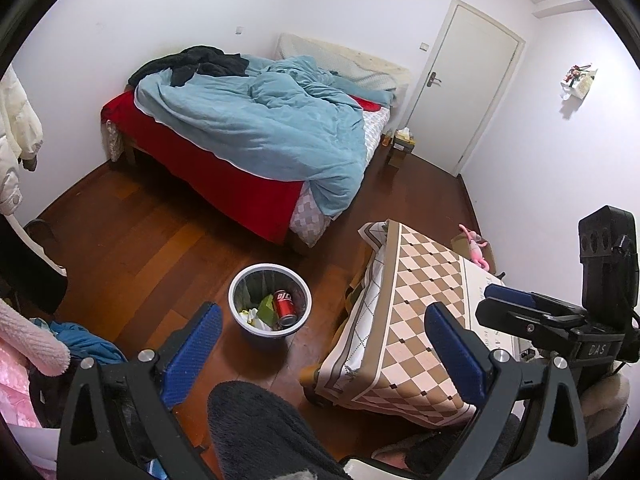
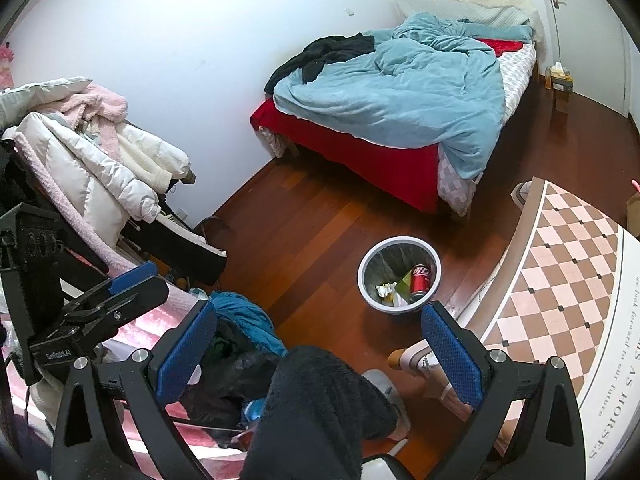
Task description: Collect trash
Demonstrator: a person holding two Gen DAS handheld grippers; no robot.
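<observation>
looking from the left wrist, the left gripper [image 1: 322,336] hangs above the wooden floor [image 1: 140,240] with its blue pads spread wide and nothing between them. the trash bin [image 1: 240,280] stands on the floor between the bed [image 1: 248,128] and the checkered table [image 1: 416,300], holding a red can [image 1: 285,307], green wrapper and crumpled paper. the right gripper [image 1: 508,296] shows at the right edge; whether it is open cannot be told here.

from the right wrist, the right gripper [image 2: 318,336] is spread just as wide, holding nothing, with the trash bin [image 2: 366,272] ahead, near its right finger. a pile of coats [image 2: 100,152] lies to the left.
</observation>
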